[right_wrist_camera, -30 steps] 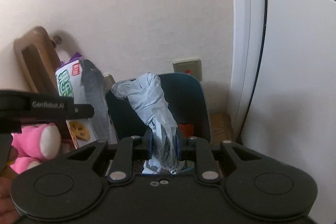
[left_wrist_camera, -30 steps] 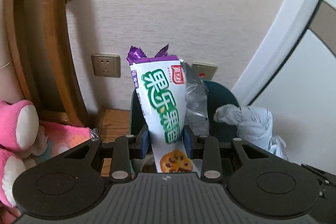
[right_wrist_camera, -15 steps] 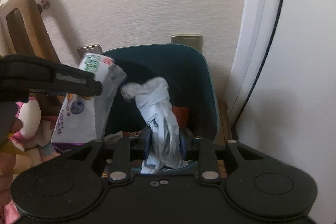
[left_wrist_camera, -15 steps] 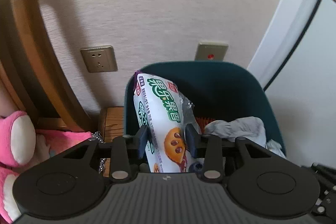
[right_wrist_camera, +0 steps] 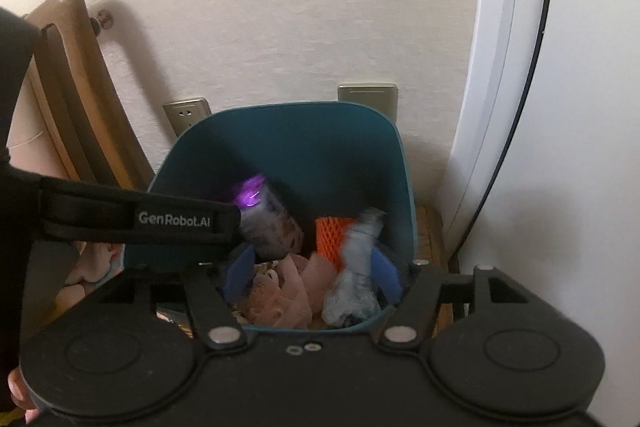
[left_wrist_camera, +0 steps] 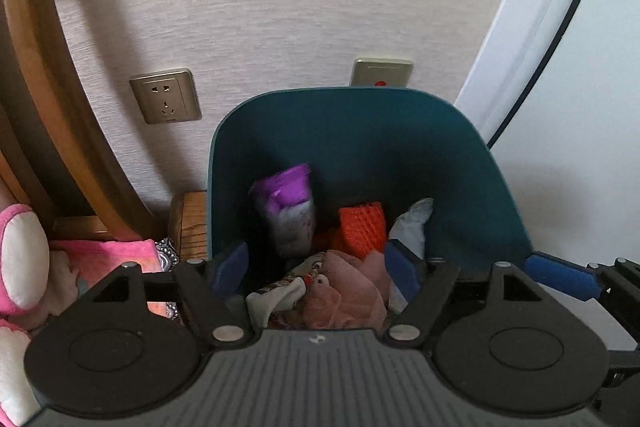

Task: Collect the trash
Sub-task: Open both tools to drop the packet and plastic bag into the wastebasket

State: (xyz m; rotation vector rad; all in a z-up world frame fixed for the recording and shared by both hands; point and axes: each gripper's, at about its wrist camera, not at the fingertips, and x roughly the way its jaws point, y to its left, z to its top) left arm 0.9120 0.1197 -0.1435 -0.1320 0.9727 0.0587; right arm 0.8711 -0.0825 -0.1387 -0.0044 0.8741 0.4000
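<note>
A teal trash bin (left_wrist_camera: 360,131) stands against the wall, right under both grippers. My left gripper (left_wrist_camera: 316,267) hangs over the bin with its jaws opening and nothing between them. The purple and white snack bag (left_wrist_camera: 286,211) is blurred, loose inside the bin. My right gripper (right_wrist_camera: 312,275) is also opening above the bin (right_wrist_camera: 304,147). A crumpled grey plastic wad (right_wrist_camera: 356,267), blurred, sits loose by its right pad (right_wrist_camera: 386,273). The snack bag (right_wrist_camera: 268,223) shows behind the left gripper's body (right_wrist_camera: 132,219). The grey wad (left_wrist_camera: 412,223) lies at the bin's right.
Inside the bin lie an orange foam net (left_wrist_camera: 362,227) and pink tissue (left_wrist_camera: 340,287). A curved wooden frame (left_wrist_camera: 60,115) and a pink plush toy (left_wrist_camera: 20,267) are to the left. A wall socket (left_wrist_camera: 166,101) is behind, a white door frame (left_wrist_camera: 532,27) to the right.
Both grippers sank over the bin and opened. The snack bag left the left jaws and dropped into the bin; the grey wad slipped free of the right jaws.
</note>
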